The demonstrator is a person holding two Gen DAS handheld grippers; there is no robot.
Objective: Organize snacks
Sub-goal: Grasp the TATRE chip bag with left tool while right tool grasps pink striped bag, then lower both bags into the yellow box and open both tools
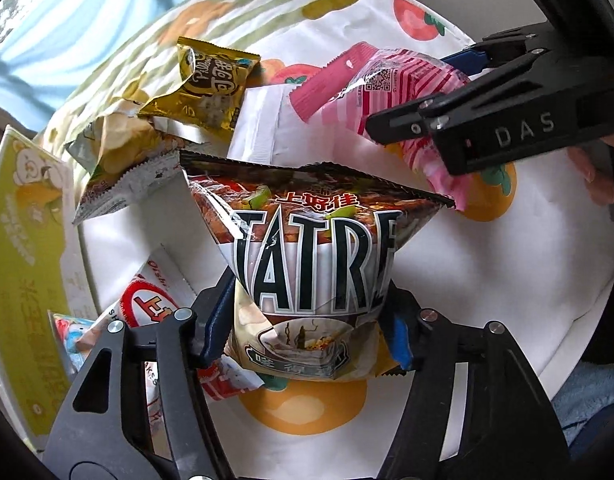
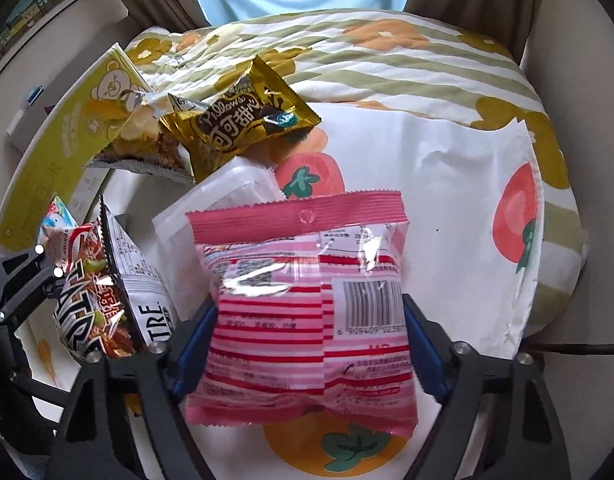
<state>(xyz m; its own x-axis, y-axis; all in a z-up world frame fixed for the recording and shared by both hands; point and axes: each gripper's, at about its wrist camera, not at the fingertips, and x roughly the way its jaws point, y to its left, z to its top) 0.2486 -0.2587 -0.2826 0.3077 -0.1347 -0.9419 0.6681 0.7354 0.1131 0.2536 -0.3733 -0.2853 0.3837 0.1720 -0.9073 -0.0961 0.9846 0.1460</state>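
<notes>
My left gripper [image 1: 307,332] is shut on a brown and white chip bag [image 1: 311,248] and holds it above the white fruit-print cloth [image 1: 487,264]. The same bag shows at the left of the right wrist view [image 2: 103,300]. My right gripper [image 2: 307,344] is shut on a pink striped snack bag [image 2: 307,312], also held above the cloth. That bag and gripper show at the upper right of the left wrist view [image 1: 387,88]. A gold Pillows bag [image 1: 211,88] and a crumpled yellow chip bag [image 1: 119,148] lie beyond, also seen in the right wrist view [image 2: 243,124].
A yellow-green box [image 1: 23,264] stands at the left, with a red and white snack pack [image 1: 147,304] beside it. A white plastic pouch [image 2: 227,196] lies under the bags. A striped flower quilt [image 2: 387,60] lies behind.
</notes>
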